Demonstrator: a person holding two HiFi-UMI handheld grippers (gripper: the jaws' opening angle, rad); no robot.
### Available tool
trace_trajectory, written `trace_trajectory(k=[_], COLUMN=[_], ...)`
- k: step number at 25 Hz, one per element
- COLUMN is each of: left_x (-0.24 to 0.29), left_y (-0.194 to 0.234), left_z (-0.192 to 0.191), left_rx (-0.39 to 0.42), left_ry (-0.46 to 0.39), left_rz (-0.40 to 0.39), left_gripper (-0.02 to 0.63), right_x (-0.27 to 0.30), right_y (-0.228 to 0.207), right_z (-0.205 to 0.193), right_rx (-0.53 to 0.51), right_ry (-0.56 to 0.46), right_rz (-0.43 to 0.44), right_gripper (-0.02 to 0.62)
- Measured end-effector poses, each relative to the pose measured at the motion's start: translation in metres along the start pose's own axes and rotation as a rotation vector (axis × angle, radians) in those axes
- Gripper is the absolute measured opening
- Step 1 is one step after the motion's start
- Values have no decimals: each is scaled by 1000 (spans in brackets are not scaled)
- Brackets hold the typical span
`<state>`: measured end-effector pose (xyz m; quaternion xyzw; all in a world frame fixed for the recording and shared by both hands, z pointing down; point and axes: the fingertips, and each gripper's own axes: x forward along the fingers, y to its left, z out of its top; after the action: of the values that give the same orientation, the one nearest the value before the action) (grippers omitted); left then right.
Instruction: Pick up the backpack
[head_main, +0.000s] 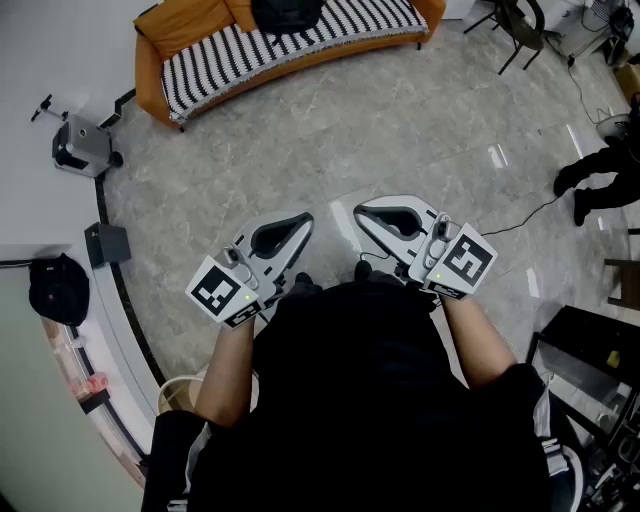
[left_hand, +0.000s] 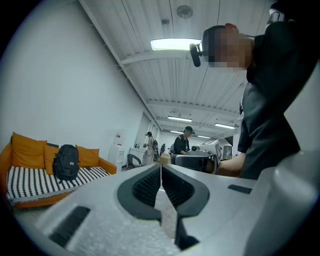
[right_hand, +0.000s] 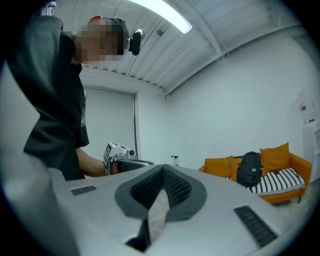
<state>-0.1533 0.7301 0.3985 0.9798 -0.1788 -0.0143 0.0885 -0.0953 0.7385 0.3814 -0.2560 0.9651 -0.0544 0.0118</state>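
Note:
The black backpack (head_main: 287, 14) stands upright against the back cushions of an orange sofa (head_main: 150, 60) with a striped seat, far across the floor. In the left gripper view the backpack (left_hand: 66, 162) is small at the left. The right gripper view has the backpack (right_hand: 249, 169) at the right. I hold both grippers level close in front of my body. My left gripper (head_main: 302, 224) is shut with nothing in it, and my right gripper (head_main: 362, 212) is also shut and empty. Each gripper's jaws meet in its own view, left gripper (left_hand: 161, 167), right gripper (right_hand: 162, 170).
Grey stone floor lies between me and the sofa. A small grey machine (head_main: 82, 145) and a dark box (head_main: 107, 243) sit by the left wall. Chairs (head_main: 520, 30), a cable (head_main: 530, 215) and another person's legs (head_main: 595, 175) are at the right. People (left_hand: 182, 142) stand far back.

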Motion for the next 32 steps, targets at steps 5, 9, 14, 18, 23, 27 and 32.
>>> trace_trajectory(k=[5, 9, 14, 18, 23, 27, 32], left_x=[1, 4, 16, 25, 41, 52, 59], left_y=[1, 2, -6, -14, -24, -34, -46], left_z=[0, 3, 2, -2, -4, -8, -4], left_rx=[-12, -1, 7, -4, -3, 30, 50], left_ry=[1, 3, 12, 18, 16, 37, 41], left_rz=[9, 26, 38, 51, 75, 96, 130], left_gripper=[23, 23, 23, 23, 23, 23, 23], right_x=[0, -1, -13, -28, -43, -66, -83], right_y=[0, -4, -12, -11, -16, -18, -18], right_z=[1, 1, 4, 10, 8, 13, 6], right_rx=[20, 25, 34, 83, 84, 112, 155], right_ry=[-13, -28, -49, -116, -109, -170, -198], right_rz=[9, 19, 25, 65, 104, 140, 167], right_gripper=[26, 26, 26, 26, 26, 28, 28])
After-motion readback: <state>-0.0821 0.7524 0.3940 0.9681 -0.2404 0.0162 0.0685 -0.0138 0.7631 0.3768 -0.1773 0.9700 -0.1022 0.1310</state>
